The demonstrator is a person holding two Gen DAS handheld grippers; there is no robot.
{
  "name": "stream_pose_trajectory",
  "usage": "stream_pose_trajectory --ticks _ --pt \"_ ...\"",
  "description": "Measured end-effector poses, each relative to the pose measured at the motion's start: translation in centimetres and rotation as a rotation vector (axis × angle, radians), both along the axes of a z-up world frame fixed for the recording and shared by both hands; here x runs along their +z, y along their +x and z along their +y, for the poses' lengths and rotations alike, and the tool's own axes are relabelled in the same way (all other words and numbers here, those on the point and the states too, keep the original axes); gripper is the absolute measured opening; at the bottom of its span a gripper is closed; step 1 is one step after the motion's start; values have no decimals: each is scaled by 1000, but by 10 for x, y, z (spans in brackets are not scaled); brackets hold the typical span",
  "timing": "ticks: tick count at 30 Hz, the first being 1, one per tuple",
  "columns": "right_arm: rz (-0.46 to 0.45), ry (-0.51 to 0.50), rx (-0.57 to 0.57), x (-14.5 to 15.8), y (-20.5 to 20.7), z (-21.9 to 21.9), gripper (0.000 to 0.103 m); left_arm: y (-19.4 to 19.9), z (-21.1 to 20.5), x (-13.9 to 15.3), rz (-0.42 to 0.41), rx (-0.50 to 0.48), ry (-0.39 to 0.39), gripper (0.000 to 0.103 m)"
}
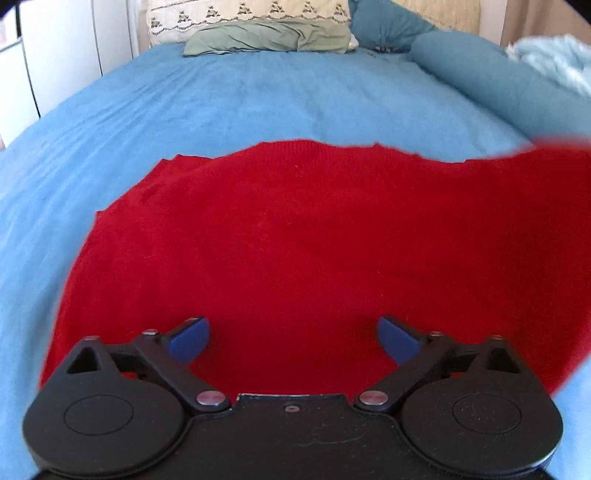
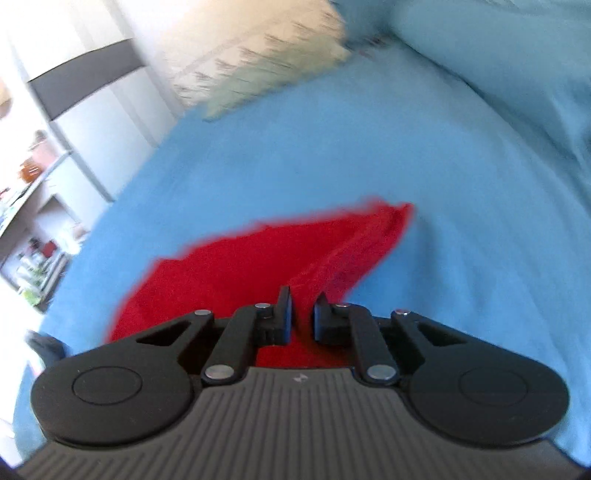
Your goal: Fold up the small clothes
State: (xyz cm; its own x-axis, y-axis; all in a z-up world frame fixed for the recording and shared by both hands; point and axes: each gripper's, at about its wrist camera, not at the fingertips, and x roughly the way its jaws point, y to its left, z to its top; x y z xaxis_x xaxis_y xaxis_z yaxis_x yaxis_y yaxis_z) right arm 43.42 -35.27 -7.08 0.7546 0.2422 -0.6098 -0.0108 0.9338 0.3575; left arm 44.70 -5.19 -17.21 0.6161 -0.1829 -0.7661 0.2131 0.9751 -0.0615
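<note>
A red knit garment (image 1: 295, 236) lies spread on the blue bed sheet (image 1: 229, 103). My left gripper (image 1: 293, 338) hovers over its near part, wide open and empty, blue pads apart. In the right wrist view my right gripper (image 2: 302, 314) is shut on a bunched edge of the red garment (image 2: 258, 266), which is lifted and stretches away from the fingers to a pointed corner. That view is blurred by motion. The garment's right side also looks raised and blurred in the left wrist view.
A green pillow (image 1: 269, 38) and a patterned cream pillow (image 1: 243, 13) lie at the head of the bed. A blue bolster (image 1: 491, 70) runs along the right. White wardrobe doors (image 1: 55, 55) stand left; shelves with clutter (image 2: 33, 206) are left of the bed.
</note>
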Motion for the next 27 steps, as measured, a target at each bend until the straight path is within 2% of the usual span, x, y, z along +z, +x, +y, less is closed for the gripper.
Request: stream_pose_trajectory --ticks 2,5,7,8,11,13,15,17,20,22,24,25,27 --pt "-24 -63 134 28 19 60 26 -9 21 9 -2 13 -6 97" --pt "5 -117 347 31 42 155 26 -31 64 18 -15 37 -3 97" --pt "59 -165 456 7 54 213 25 -48 98 17 -14 61 -28 97" --pt "100 -184 487 -14 60 241 25 -55 113 13 -4 68 -34 97" --pt "189 -242 502 -68 70 284 25 -77 148 0 9 81 -29 97" --pt "195 -249 504 -84 69 292 27 -90 164 -4 -7 81 -37 97" --pt "171 -243 503 -80 67 290 34 -96 173 -4 -23 78 -62 97" --pt "149 -215 512 -66 63 282 65 -96 177 1 -43 79 -97 97" --pt "16 -184 486 -24 47 261 82 -94 174 14 -72 62 -140 97" --pt "-40 -159 433 -1 32 233 88 -92 167 21 -89 36 -155 97" --pt "-101 -214 369 9 10 206 93 -90 159 26 -105 27 -162 97" --pt "-119 -256 339 7 -2 194 99 -89 154 27 -108 27 -168 97" --pt "-112 -307 316 -7 -20 175 100 -86 152 27 -106 42 -186 97"
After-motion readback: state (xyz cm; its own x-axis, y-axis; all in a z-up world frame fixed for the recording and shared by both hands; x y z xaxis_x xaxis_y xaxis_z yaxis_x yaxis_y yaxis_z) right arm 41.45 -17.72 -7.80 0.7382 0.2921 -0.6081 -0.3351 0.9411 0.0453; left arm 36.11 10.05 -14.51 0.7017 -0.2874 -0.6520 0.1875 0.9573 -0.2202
